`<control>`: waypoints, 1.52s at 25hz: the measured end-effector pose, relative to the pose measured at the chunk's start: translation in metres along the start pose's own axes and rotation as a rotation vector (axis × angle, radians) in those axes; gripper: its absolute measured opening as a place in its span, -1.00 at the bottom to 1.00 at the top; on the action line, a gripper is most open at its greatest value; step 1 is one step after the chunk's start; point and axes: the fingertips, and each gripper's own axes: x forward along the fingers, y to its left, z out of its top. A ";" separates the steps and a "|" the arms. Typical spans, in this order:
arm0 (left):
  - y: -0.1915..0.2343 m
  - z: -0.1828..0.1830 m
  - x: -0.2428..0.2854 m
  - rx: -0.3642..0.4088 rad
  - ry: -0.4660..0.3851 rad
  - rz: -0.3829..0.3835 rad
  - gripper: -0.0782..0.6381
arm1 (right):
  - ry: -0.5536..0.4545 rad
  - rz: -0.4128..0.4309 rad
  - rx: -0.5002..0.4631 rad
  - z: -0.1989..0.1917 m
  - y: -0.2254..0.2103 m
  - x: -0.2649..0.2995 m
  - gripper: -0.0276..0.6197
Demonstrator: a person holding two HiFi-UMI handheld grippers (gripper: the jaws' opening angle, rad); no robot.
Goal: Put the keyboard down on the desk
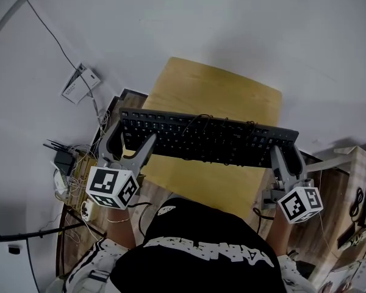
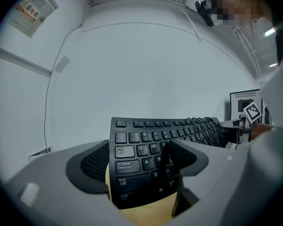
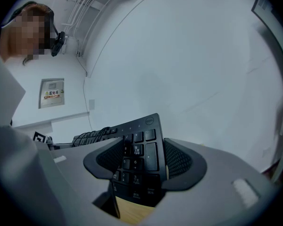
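A black keyboard (image 1: 207, 139) stretches across the small wooden desk (image 1: 213, 90), and both of its ends overhang the desk's sides. My left gripper (image 1: 129, 145) is shut on the keyboard's left end, my right gripper (image 1: 287, 159) on its right end. In the left gripper view the keyboard (image 2: 146, 149) sits between the jaws of the left gripper (image 2: 139, 161), with desk wood (image 2: 146, 213) below. In the right gripper view the numpad end (image 3: 139, 149) is clamped by the right gripper (image 3: 144, 161). Whether the keyboard touches the desk cannot be told.
The keyboard's cable (image 1: 198, 121) loops over its back edge. A tangle of cables and a black device (image 1: 64, 160) lies on the floor to the left, below a white wall box (image 1: 80, 83). White furniture (image 1: 335, 160) stands at the right. A white wall is close behind the desk.
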 end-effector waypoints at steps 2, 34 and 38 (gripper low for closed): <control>0.001 -0.002 0.003 -0.003 0.007 -0.015 0.30 | 0.000 -0.017 0.000 -0.002 0.001 -0.002 -0.09; -0.013 0.050 -0.023 0.093 0.038 0.068 0.30 | -0.035 0.071 0.074 0.016 0.003 -0.003 -0.09; -0.007 0.030 -0.014 0.082 0.064 0.070 0.29 | -0.013 0.065 0.080 -0.002 -0.003 0.006 -0.09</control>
